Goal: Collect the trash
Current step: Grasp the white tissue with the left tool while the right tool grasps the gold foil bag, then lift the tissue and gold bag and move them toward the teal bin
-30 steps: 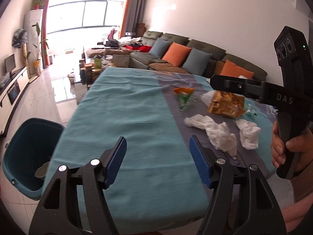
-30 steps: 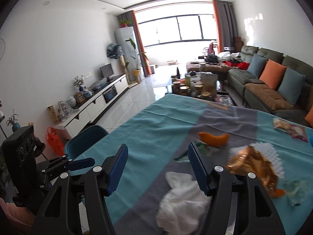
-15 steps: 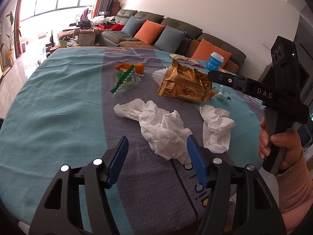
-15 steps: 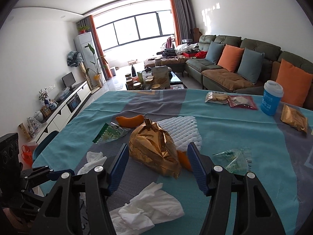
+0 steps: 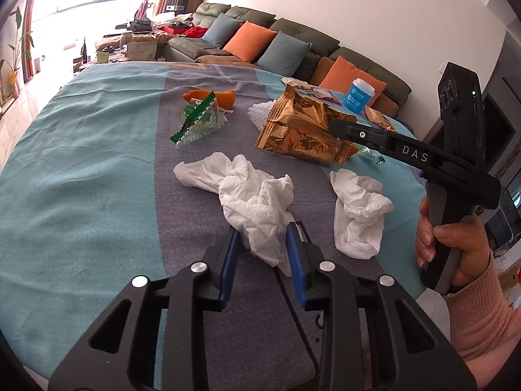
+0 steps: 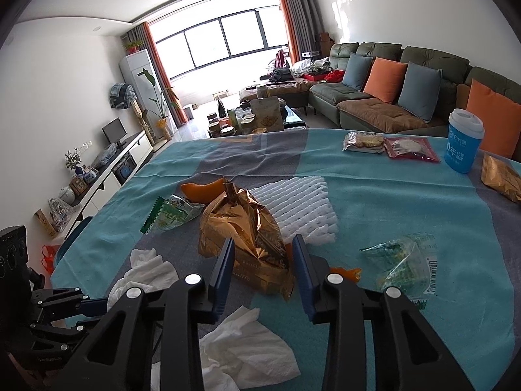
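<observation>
Left claw (image 5: 263,254) low over the worktop (image 5: 81,195), jaws closing with the near tail of the big crumpled tissue (image 5: 247,195) between the blue pads; the paper looks pinched, probably so the whole wad lifts in one pull. Right claw (image 6: 263,265) also closing, its pads either side of the gold foil bag (image 6: 241,228); pads appear to be at the crinkled foil, full contact hard to confirm. Bag stands puffed up, so a side squeeze suits it. A second tissue (image 5: 358,215) lies just right of the first, untouched. Beyond: green wrapper (image 5: 198,120) and orange peel (image 5: 224,97), white foam netting (image 6: 299,208) behind the bag. Farther back a blue cup (image 6: 464,143) and sealed snack packs (image 6: 387,145), likely not trash.
</observation>
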`<state>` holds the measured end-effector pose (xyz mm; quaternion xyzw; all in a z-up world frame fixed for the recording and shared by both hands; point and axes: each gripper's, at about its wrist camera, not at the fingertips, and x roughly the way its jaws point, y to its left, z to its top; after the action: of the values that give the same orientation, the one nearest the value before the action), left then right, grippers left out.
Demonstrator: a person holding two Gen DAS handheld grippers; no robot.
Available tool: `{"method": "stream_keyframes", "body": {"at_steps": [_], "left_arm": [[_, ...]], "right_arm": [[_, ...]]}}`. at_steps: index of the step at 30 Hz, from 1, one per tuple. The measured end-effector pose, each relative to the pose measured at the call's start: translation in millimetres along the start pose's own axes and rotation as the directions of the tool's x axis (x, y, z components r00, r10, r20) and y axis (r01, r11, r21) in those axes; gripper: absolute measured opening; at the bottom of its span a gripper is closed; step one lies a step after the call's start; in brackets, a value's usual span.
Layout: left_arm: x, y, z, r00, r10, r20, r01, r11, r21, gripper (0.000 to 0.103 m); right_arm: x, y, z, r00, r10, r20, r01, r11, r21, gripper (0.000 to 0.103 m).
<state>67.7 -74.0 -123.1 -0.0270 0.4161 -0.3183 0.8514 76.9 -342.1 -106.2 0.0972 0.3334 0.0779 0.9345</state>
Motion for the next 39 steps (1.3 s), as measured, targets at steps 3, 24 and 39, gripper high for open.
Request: {"method": "stream_keyframes", "body": {"at_steps": [3,24,39], "left_arm": [[0,1,0,1.0,-0.003,-0.002,0.003,1.0,-0.005,0.016],[-36,5,-1,0.995,0.049,0.089,-0.051,0.998,0.024,0.009],[-68,22,-1,0.984,0.108,0.14,-0.108,0.994,-0.012,0.009]], "right_arm": [[-1,1,0,1.0,0.007,0.0,-0.007,1.0,-0.001,0.018],[-23,8,6,0.996,0.068,0.06,-0.069,0.998,0.013,0.005],[-29,37,9,0.985,0.154,0.084,-0.153,0.988,-0.013,0.005]]}}
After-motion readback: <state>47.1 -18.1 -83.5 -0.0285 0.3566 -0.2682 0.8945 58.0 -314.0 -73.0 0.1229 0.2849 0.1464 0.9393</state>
